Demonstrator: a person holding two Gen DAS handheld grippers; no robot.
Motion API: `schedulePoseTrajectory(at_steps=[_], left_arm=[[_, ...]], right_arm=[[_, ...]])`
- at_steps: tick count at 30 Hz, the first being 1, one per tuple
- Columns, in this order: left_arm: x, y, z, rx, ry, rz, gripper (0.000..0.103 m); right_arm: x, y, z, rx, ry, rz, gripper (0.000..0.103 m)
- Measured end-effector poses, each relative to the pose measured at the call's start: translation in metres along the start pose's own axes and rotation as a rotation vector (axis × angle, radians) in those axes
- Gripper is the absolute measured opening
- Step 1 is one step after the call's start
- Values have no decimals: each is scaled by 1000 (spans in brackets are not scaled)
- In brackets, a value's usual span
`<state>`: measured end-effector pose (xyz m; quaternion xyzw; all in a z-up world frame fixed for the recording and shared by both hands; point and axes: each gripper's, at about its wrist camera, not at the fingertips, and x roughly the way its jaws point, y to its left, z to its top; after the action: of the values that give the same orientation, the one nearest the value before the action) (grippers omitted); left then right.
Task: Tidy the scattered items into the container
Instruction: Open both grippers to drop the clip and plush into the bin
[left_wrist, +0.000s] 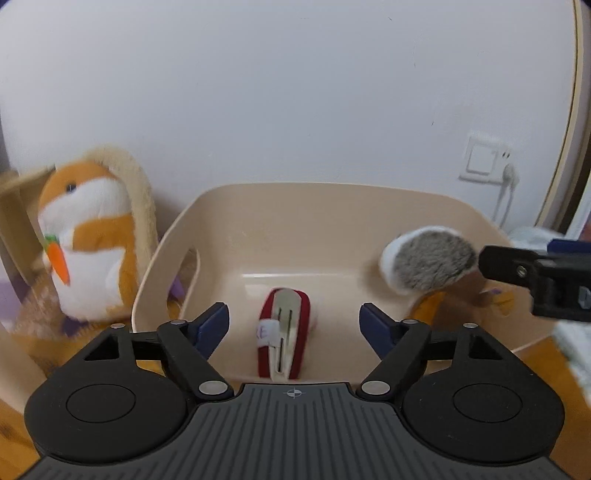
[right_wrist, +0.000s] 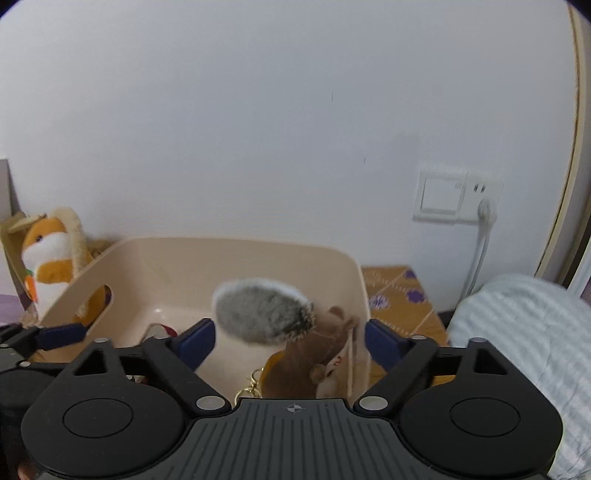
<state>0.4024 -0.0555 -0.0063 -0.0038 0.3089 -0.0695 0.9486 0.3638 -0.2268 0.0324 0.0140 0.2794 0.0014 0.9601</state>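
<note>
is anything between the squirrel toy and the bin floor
Nothing visible. The squirrel toy sits between the open jaws of the right gripper, over the bin by its right wall; the red stapler lies well to the left.

A home bedroom, seemingly — plush hamster (left_wrist: 86, 236), striped bedding (right_wrist: 517, 343), wall switch with plugged socket (right_wrist: 456, 197), patterned cloth (right_wrist: 400, 295).

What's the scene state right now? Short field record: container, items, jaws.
container: beige bin, against the wall
in bin: red and white stapler-like item, lying on the floor of the bin
at bin's right wall: brown squirrel plush with grey bushy tail, between open jaws, pads not pressing on it
outside bin: orange and white plush with carrot, upright, left of the bin
left gripper: jaws open, above the red item
right gripper: jaws open
</note>
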Motion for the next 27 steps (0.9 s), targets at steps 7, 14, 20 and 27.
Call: schedulePoseTrajectory(at_steps=[7,14,20,27], left_arm=[[-39,8,-10,129,-79,78,83],[-79,28,-22,126,-107,77,83],[-114,42,-41,92,-145,73,83],[-141,49,-75,107,-164,71,83]], right_arm=[[-40,8,-21,-158,-153,-53,103],[-73,22,-36,-232,-191,-46,103],[-107,34,-56,-259,-203,-41,103],[-127,33,-91,-245,-158,-6,103]])
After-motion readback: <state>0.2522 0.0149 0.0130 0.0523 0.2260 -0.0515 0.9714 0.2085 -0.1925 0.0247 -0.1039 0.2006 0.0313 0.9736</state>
